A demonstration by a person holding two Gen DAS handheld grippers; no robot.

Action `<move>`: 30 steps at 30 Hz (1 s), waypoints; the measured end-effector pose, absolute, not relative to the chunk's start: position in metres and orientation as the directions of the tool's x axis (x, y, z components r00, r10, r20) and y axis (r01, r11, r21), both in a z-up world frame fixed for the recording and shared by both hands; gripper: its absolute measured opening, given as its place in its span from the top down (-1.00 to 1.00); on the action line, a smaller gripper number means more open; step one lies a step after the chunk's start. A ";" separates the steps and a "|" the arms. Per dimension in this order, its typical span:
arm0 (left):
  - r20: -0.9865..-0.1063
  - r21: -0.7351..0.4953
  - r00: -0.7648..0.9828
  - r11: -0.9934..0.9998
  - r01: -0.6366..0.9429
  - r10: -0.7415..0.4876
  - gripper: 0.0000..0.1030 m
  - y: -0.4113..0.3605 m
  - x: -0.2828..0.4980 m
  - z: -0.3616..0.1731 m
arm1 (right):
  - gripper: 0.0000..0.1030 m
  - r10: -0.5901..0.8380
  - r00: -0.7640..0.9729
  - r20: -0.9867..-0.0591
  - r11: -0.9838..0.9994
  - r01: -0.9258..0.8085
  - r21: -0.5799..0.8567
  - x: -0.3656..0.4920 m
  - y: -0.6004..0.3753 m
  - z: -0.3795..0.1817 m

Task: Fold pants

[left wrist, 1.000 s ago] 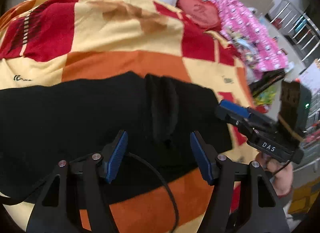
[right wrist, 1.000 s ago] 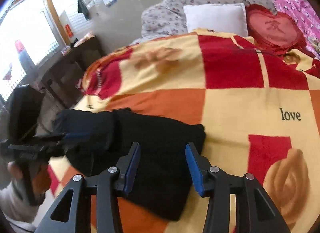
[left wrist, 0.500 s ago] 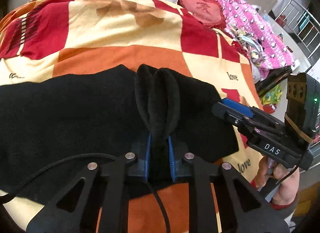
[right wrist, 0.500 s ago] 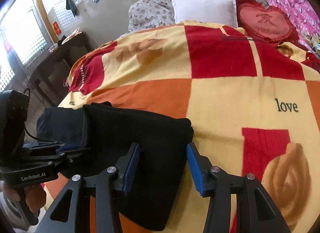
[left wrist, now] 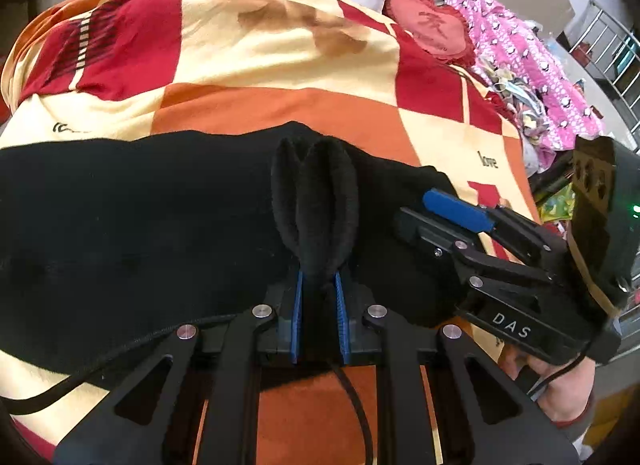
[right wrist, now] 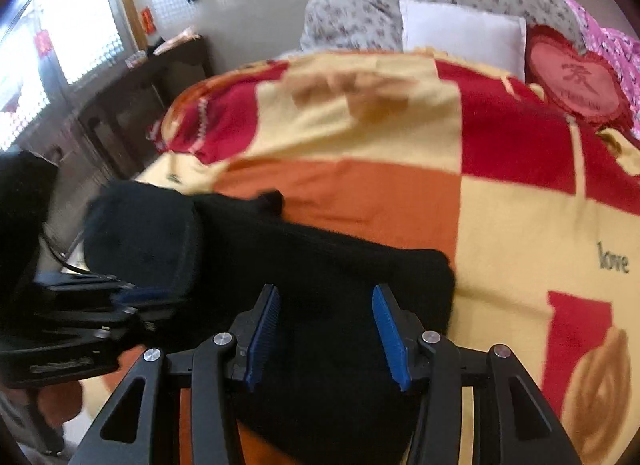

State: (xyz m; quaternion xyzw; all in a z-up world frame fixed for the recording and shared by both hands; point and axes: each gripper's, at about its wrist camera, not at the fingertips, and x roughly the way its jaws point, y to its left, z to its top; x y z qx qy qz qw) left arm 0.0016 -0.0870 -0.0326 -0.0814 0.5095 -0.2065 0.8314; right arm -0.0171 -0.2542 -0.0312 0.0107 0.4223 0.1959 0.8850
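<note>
One pair of black pants lies across the checked blanket on the bed. Left gripper: jaws just closed, clamped on a raised fold of the pants. Right gripper: jaws apart above the pants. Two pillows: one white pillow, one heart pillow.

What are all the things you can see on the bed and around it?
pants: one, black, spread across the near part of the blanket, a fold pinched up
blanket: one, red, orange and cream checks, covering the bed
pillow: one, white, at the head of the bed
heart cushion: one, red, beside the pillow
pink cloth: one, dotted, along the bed's far side
left gripper: black with blue pads, shut on the pants
right gripper: black with blue pads, open over the pants
</note>
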 end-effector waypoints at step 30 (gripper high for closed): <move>-0.830 -0.233 0.512 0.972 0.041 -0.221 0.05 0.054 -0.046 0.002 | -0.45 0.238 0.564 -0.791 0.952 -0.296 0.076 -0.037 -0.224 -0.032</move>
